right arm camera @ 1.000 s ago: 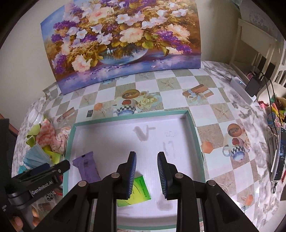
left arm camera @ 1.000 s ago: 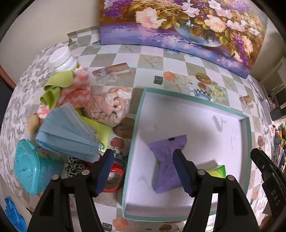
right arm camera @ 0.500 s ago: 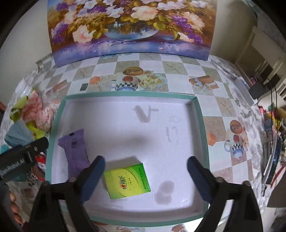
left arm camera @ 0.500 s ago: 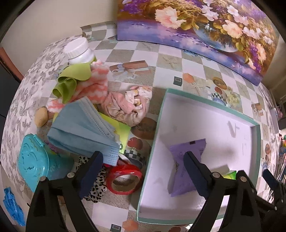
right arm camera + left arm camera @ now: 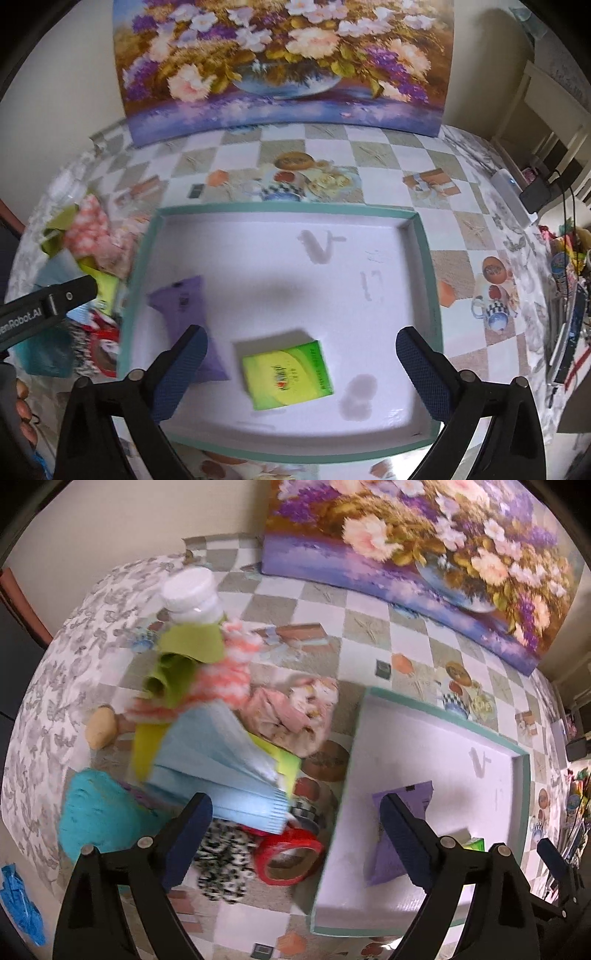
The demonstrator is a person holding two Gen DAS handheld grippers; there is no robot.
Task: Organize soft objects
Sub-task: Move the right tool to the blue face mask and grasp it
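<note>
While hovering above the table's left side, left gripper (image 5: 295, 818) spread wide, jaws released, nothing between them, fingers straddling the gap from the soft pile to the tray's left wall. Right gripper (image 5: 301, 345) likewise splayed open and empty, poised over the near half of the tray (image 5: 428, 258), blue pads framing the green packet (image 5: 286, 374).

Inside the white tray with its teal rim: a purple pouch (image 5: 188, 314) lying flat near the left wall, and the green packet just beside it toward the near edge. Apart from each other, barely.

Left of the tray, heaped on the cloth: a pale blue face mask (image 5: 218, 771) on top, a yellow-green sheet under it, a pink-and-white knitted piece (image 5: 225, 675) behind, a green cloth (image 5: 177, 664) draped against a white-capped bottle (image 5: 194, 596), and a crumpled pink floral cloth (image 5: 295, 712) touching the tray's corner area. Nearer the camera: a black-and-white spotted fabric (image 5: 221, 860), a red tape roll (image 5: 288, 856) just beside it, and a teal plastic container (image 5: 96, 819). A small tan rounded thing (image 5: 100, 726) at the pile's left edge; blurred, kind unclear.

Underneath all, a checkered tablecloth (image 5: 369, 155) printed with teapots and pastries. Against the cream wall, a large flower painting (image 5: 288, 62) standing on the table's far edge. At far right, a white power strip (image 5: 513, 197) with a dark plug and cable, and clutter beyond the table edge.
</note>
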